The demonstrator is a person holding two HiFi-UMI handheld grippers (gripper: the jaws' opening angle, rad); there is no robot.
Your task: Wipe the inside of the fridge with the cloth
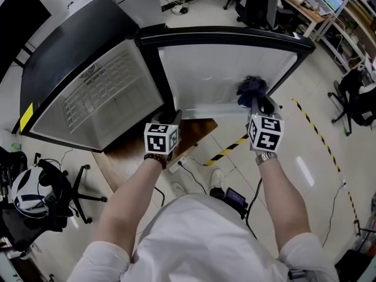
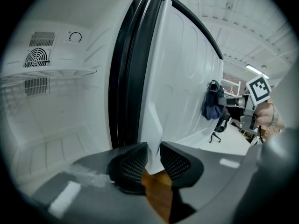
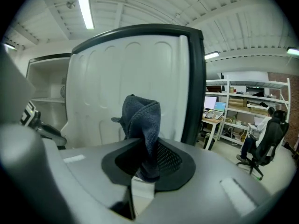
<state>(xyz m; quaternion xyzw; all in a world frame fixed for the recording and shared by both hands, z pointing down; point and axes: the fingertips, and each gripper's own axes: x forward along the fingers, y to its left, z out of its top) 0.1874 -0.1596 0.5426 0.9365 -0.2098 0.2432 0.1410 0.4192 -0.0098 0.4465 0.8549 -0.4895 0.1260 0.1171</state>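
Pale flooring point(image 1: 305, 175) crossed by black-and-yellow tape point(image 1: 226, 151) lies around a black fridge point(image 1: 70, 57) standing open. My left tool point(image 2: 153, 154) is clenched on the lower corner of the fridge door point(image 2: 182, 78). Its own view shows the thin white plastic edge wedged between two ribbed black pads, with a brown wood board point(image 2: 158, 190) beneath.

Left of that tool, the same view looks into the white cabinet, with a thin wire shelf point(image 2: 51, 73) and a round slotted vent point(image 2: 37, 57). My right tool's view catches only a sliver of that cabinet, but adds desks and shelving point(image 3: 233, 108) off to its right.

My right tool point(image 3: 147, 158) is grasping the cloth point(image 3: 142, 120), a dark blue, coarsely woven bunch rising above its jaws. Just ahead of it stands the door's smooth moulded liner, with arched recesses and a black rim point(image 3: 196, 78). Only the left tool's view, looking across, shows the cloth resting against that liner, well apart from my left tool.
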